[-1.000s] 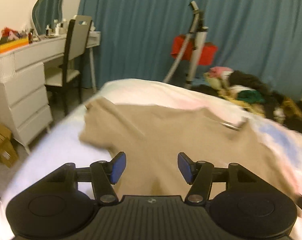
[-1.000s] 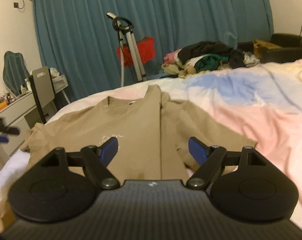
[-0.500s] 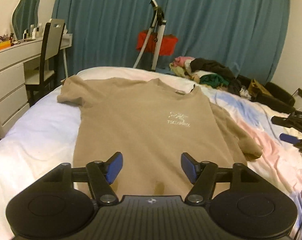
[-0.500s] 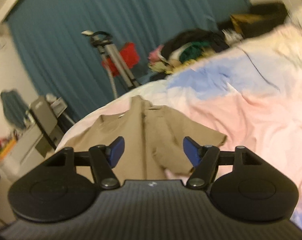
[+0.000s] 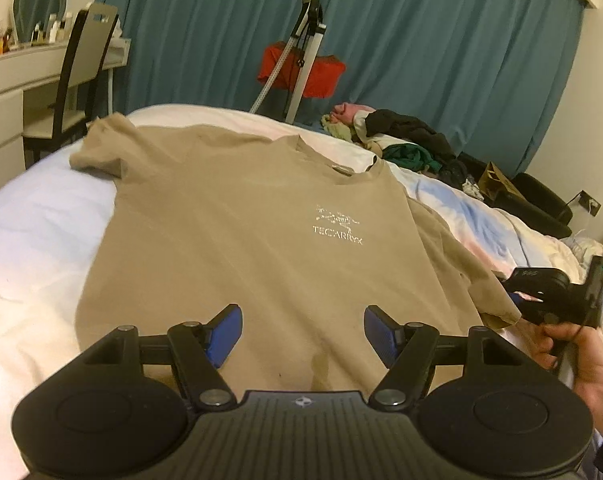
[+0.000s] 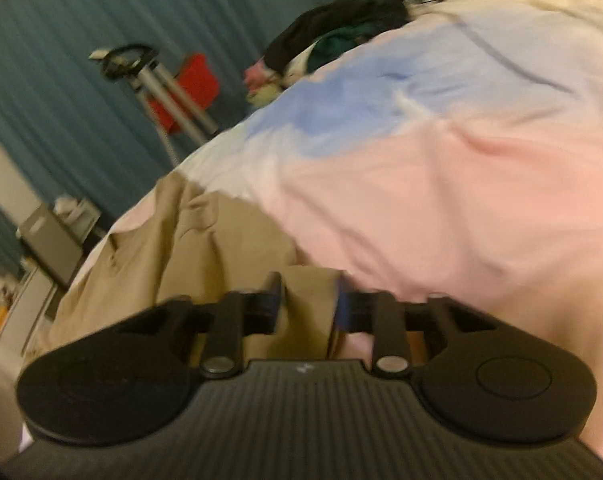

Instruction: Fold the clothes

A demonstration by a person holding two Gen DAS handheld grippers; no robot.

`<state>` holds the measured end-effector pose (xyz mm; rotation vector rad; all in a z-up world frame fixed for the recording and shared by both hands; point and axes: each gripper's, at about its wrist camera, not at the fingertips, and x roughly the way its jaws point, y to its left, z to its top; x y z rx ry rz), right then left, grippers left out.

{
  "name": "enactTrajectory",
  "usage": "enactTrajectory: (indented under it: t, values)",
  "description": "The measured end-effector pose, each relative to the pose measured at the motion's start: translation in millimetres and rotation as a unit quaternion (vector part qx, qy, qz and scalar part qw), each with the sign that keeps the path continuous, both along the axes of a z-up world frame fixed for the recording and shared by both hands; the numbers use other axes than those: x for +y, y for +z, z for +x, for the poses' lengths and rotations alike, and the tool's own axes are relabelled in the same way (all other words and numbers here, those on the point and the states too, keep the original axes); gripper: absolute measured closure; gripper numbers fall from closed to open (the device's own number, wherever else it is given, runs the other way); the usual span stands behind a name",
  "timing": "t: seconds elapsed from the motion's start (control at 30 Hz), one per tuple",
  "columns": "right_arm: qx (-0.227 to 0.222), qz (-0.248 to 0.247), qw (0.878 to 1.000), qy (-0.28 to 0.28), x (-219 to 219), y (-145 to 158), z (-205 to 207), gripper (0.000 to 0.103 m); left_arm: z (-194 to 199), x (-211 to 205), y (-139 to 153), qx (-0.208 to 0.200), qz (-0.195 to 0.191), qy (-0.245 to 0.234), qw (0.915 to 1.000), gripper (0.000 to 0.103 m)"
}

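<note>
The tan T-shirt (image 5: 237, 240) lay flat on the bed (image 5: 29, 240). The right gripper (image 6: 307, 300) was closing on its sleeve, though blur hid how much cloth lay between; a thin pinch could slip. The left gripper (image 5: 301, 336) hung spread over the hem, with bare bedding on both sides.

Tan T-shirt (image 5: 237, 232) spread flat on bed (image 5: 33, 240), front up, white chest logo visible. Left gripper (image 5: 301, 334) low over shirt hem — blue pads wide apart, nothing between them. Right gripper (image 5: 549, 292) at right edge, held by hand (image 5: 581, 356), tips at shirt's right sleeve — grip not discernible. Behind bed: teal curtain (image 5: 421, 40), steamer stand (image 5: 305, 52) with red cloth, clothes pile (image 5: 401, 140). Chair (image 5: 77, 80) and white dresser (image 5: 5, 92) at left.
</note>
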<state>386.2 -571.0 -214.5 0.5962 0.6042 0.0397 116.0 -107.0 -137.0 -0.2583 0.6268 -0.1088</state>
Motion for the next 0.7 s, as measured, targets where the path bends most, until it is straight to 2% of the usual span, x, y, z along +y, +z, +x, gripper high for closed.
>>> enactTrajectory:
  t: [0.07,0.13,0.3,0.33,0.4,0.5,0.6,0.7]
  values:
    - [-0.002,-0.04,0.999,0.012,11,5,5,0.093,5,5,-2,0.003,-0.005,0.006,1.0,0.033]
    - [-0.009,-0.07,0.997,0.0,13,15,8,0.094,9,9,-3,0.003,-0.007,0.015,0.9999,0.033]
    - [-0.073,-0.098,0.99,-0.072,-19,84,27,0.095,16,14,-5,-0.01,0.007,0.034,0.9994,0.033]
    - [-0.073,-0.104,0.989,-0.077,-27,94,38,0.095,17,16,-6,-0.012,0.007,0.035,0.9993,0.033]
    - [-0.064,-0.147,0.984,-0.076,-32,110,68,0.095,19,17,-9,-0.01,0.018,0.029,0.9994,0.033]
    - [-0.032,-0.212,0.973,-0.083,-37,109,113,0.095,21,23,-14,-0.004,0.023,0.014,0.9996,0.033]
    - [-0.002,-0.229,0.968,-0.1,-44,85,144,0.095,24,25,-17,0.0,0.036,0.003,0.9993,0.033]
    - [0.02,-0.295,0.951,-0.095,-41,55,161,0.094,25,37,-19,0.007,0.046,-0.006,0.9989,0.033]
